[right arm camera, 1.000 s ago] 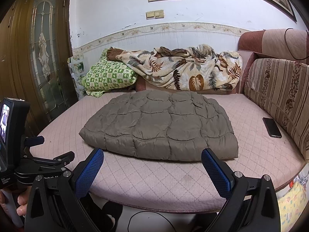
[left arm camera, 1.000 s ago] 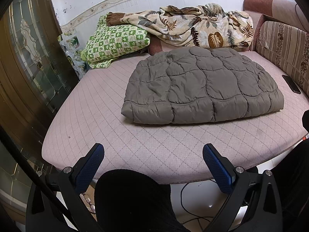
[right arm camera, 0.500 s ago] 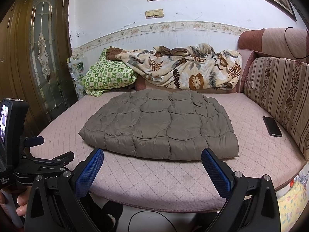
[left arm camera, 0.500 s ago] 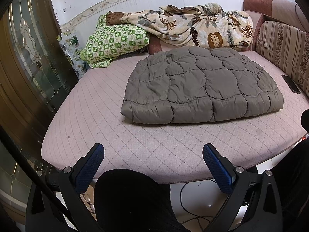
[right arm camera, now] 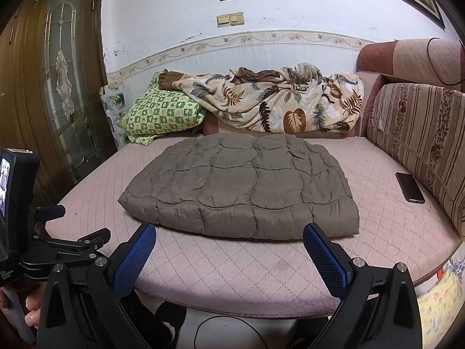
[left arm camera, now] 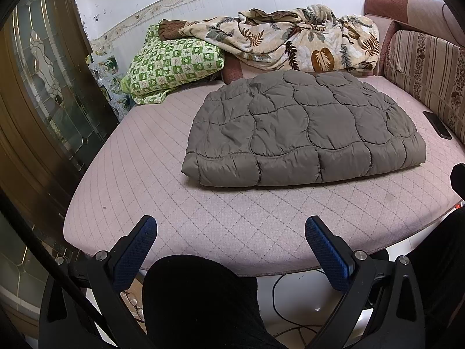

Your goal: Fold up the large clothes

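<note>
A grey-brown quilted padded garment point(left arm camera: 302, 129) point(right arm camera: 241, 186) lies folded into a flat rectangle on the pink quilted sofa bed point(left arm camera: 180, 212) point(right arm camera: 232, 264). My left gripper point(left arm camera: 231, 234) hangs open at the bed's front edge, well short of the garment, above a dark-clothed knee point(left arm camera: 200, 293). My right gripper point(right arm camera: 229, 241) is open too, with its blue fingertips point(right arm camera: 315, 242) just in front of the garment's near fold and nothing between them. In the right wrist view the left hand-held gripper point(right arm camera: 43, 232) shows at the left edge.
A green checked pillow point(left arm camera: 171, 64) and a leaf-print blanket point(left arm camera: 290, 37) are heaped at the back by the wall. A black phone point(right arm camera: 409, 187) lies at the right, beside the striped sofa back point(right arm camera: 418, 133). A wooden door with glass point(left arm camera: 37, 87) stands left. Cables point(right arm camera: 226, 331) trail on the floor.
Both cameras have drifted very slightly; the folded garment and both open grippers stand as before.
</note>
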### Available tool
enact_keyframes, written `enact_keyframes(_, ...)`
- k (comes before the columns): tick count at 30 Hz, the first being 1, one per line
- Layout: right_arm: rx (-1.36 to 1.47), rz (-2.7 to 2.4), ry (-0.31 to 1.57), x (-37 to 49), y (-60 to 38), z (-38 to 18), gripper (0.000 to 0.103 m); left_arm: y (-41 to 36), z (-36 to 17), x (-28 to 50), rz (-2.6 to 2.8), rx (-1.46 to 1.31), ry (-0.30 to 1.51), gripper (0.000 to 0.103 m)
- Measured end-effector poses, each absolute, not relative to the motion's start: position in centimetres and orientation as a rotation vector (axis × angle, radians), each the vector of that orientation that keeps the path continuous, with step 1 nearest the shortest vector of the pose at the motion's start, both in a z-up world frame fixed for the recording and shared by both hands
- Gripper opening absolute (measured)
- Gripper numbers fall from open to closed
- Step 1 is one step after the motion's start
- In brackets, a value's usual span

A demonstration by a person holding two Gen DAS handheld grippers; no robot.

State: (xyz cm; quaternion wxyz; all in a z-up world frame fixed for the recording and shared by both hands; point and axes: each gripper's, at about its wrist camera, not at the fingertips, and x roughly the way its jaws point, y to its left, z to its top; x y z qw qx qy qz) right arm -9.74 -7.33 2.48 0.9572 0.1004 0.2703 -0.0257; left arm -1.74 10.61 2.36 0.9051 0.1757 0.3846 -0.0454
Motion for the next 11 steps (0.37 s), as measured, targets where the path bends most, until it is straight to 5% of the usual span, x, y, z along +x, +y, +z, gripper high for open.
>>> enact_keyframes(11,0.222,-0.047,0.548,-9.74,-7.39,2.60,0.102,11.10,2.84,-1.87,-0.210,0.291,0.829,0.102)
